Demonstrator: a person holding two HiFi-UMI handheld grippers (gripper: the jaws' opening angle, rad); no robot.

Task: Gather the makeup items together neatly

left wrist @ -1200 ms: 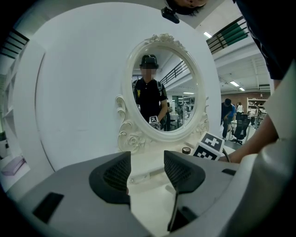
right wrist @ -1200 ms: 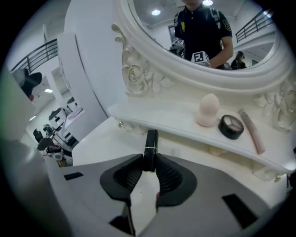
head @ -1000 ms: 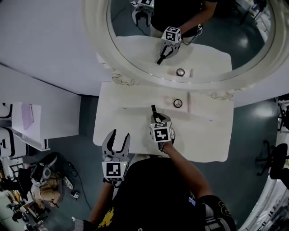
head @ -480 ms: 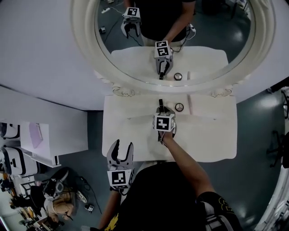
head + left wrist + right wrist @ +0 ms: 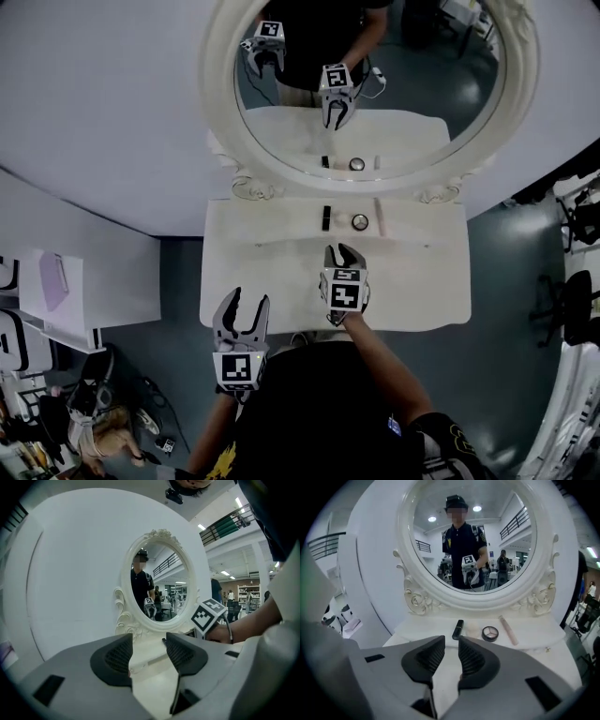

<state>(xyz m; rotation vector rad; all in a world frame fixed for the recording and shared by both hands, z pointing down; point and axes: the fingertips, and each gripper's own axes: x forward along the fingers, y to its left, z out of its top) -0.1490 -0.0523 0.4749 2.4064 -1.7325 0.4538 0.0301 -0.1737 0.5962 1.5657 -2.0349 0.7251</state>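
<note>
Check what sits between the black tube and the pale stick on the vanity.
A round compact lies between the black tube and pale stick; the right gripper view shows it.

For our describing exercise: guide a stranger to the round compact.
Find the white vanity table with the oval mirror. At the mirror's foot three makeup items lie in a row. The compact is the middle one, round and flat; the black lipstick and pale pink tube beside it are slim sticks.

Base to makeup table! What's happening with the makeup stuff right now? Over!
Left hand-held gripper open, empty. Right hand-held gripper open, empty. Black tube, round compact, pink stick side by side below the mirror. Nothing in the way.
</note>
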